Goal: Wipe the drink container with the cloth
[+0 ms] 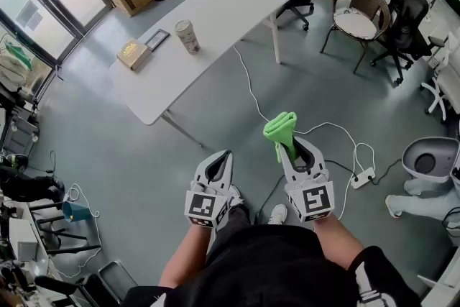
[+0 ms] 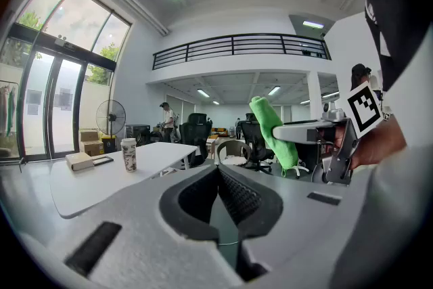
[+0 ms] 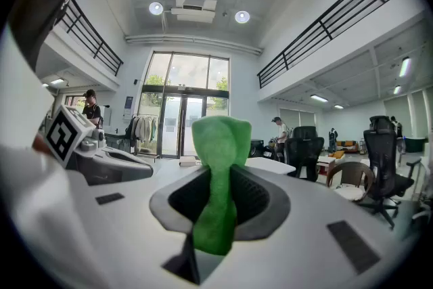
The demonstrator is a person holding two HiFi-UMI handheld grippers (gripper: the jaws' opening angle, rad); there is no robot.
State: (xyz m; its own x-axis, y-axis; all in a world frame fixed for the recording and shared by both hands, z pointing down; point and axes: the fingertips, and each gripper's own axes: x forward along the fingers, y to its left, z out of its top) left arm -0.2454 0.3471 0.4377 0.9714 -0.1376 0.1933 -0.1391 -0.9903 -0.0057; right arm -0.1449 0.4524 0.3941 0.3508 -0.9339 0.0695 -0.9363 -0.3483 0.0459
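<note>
The right hand-held gripper is clamped on a green cloth that stands up out of its jaws. The left hand-held gripper, just beside it, has its jaws pressed together on nothing. Both hang over grey floor, well short of the white counter ahead and to their left. On the counter stands a paper cup, with a flat box and what may be a phone further left. A white cable trails over the floor. Office chairs stand ahead to the right, and glass doors line the far left.
</note>
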